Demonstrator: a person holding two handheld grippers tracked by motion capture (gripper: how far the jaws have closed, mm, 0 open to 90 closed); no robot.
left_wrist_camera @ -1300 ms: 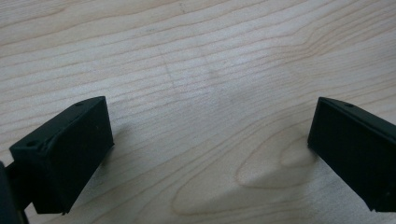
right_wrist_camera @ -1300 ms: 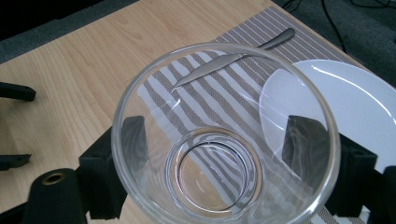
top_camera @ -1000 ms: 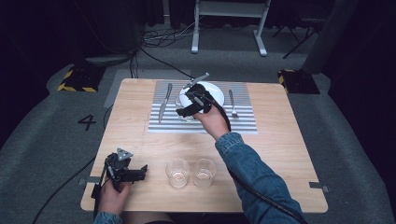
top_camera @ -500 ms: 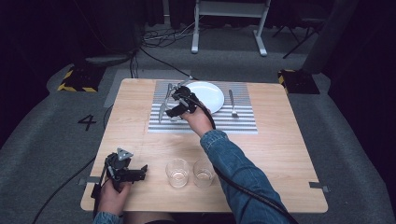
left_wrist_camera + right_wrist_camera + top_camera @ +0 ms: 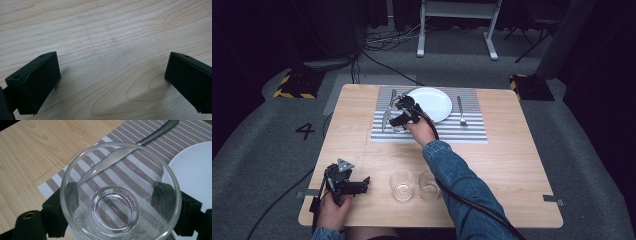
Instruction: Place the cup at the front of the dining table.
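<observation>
My right gripper (image 5: 401,115) (image 5: 116,203) is shut on a clear drinking glass (image 5: 120,195) (image 5: 398,125), one jaw against each side of its wall. The glass stands upright and empty over the left part of the striped placemat (image 5: 452,131) (image 5: 150,162). It is just right of the knife (image 5: 387,112) (image 5: 150,136) and left of the white plate (image 5: 432,102) (image 5: 195,170). I cannot tell whether its base touches the mat. My left gripper (image 5: 357,185) (image 5: 112,80) rests open near the table's front left corner, with bare wood between its jaws.
Two more empty glasses (image 5: 402,185) (image 5: 429,185) stand side by side near the front edge, just right of my left gripper. A fork (image 5: 460,111) lies on the placemat right of the plate. My right forearm reaches across the middle of the table.
My right gripper has moved left, from above the plate to the placemat's left side by the knife. The left gripper has stayed put.
</observation>
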